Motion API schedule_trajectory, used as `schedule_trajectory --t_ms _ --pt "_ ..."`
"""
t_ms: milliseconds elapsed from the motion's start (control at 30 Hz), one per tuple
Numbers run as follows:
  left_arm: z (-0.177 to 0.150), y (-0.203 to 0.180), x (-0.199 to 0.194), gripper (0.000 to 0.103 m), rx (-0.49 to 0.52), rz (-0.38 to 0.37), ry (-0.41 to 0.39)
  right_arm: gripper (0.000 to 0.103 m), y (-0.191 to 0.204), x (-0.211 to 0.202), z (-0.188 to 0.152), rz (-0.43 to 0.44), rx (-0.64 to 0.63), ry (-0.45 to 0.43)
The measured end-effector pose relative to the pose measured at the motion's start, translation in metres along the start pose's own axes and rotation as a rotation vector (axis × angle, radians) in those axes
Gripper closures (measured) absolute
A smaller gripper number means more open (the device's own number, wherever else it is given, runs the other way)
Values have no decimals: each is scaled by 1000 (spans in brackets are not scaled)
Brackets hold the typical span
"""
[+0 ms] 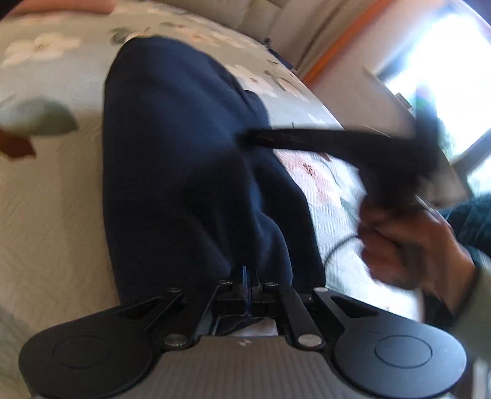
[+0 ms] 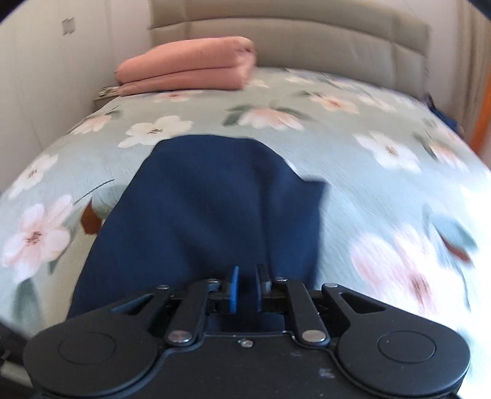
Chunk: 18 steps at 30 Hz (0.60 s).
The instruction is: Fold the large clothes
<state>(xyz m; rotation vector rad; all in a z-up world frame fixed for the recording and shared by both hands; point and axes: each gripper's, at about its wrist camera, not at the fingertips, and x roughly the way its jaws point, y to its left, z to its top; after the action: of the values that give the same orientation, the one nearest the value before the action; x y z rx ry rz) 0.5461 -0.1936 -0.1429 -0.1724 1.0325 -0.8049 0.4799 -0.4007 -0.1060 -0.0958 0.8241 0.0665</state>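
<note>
left wrist view: the left gripper (image 1: 247, 277) had its jaws drawn fully together, with the near edge of the navy garment (image 1: 184, 159) running right up to the blue pads; fabric appeared pinched between them, though blur left the contact itself unclear. the garment lay lengthwise on the bed (image 1: 55, 214), stretching away from the gripper toward the headboard (image 1: 254, 18) end, bunched into soft folds along its right side. the floral bedspread showed on both sides of it.

also in this view, toward the bed's right edge: the right gripper (image 1: 245, 136), seen from the side as a dark blurred bar, its tip touching or just over the garment's right margin. the person's right hand (image 1: 408, 245) gripped its handle, with a dark sleeve (image 1: 469, 221) behind. a bright window (image 1: 445, 70) stood beyond.

right wrist view: the right gripper (image 2: 245, 288) had its two pads standing slightly apart, a narrow gap between them. navy cloth (image 2: 208, 208) filled the space directly in front and beneath; could not tell whether any fabric sat inside the gap. the garment spread from the near edge of the bed toward its middle, the far hem roughly straight, one corner sticking out on the right.

at the head of the bed, near the left corner, a folded pink blanket (image 2: 187, 67) lay against the padded headboard (image 2: 307, 40).
</note>
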Motion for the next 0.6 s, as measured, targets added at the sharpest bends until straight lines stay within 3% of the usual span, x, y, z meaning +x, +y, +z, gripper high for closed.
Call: schedule_trajectory --t_ms 67,133,267,300,333,367,400,467,500,533,600 --pt "-2 -6 4 100 55 12 2 99 -1 37 8 -4 -14 66" --pt "-5 -1 12 100 23 -17 16 103 4 52 15 -18 -46 74" --pt "-18 0 13 100 -27 -15 27 103 16 51 13 -71 -106 61" --pt "-25 0 11 99 -49 -18 51 103 13 46 11 -69 -92 57" --pt "-30 3 14 88 -71 12 107 103 9 44 10 -62 -65 58" --pt "-36 4 16 90 -56 62 142 103 3 39 11 -51 -30 61" --pt "-42 5 11 89 -24 57 135 103 -3 34 12 -53 3 63" --pt "-44 11 -2 73 -34 27 148 64 -17 24 5 -126 54 66" --pt "-45 14 -8 58 -55 15 154 15 -25 19 -1 -179 81 70" --pt "-45 15 -15 54 -65 13 144 4 -34 12 -11 -229 116 76" --pt "-45 15 -31 54 -61 2 115 10 -51 -2 -32 -243 210 131"
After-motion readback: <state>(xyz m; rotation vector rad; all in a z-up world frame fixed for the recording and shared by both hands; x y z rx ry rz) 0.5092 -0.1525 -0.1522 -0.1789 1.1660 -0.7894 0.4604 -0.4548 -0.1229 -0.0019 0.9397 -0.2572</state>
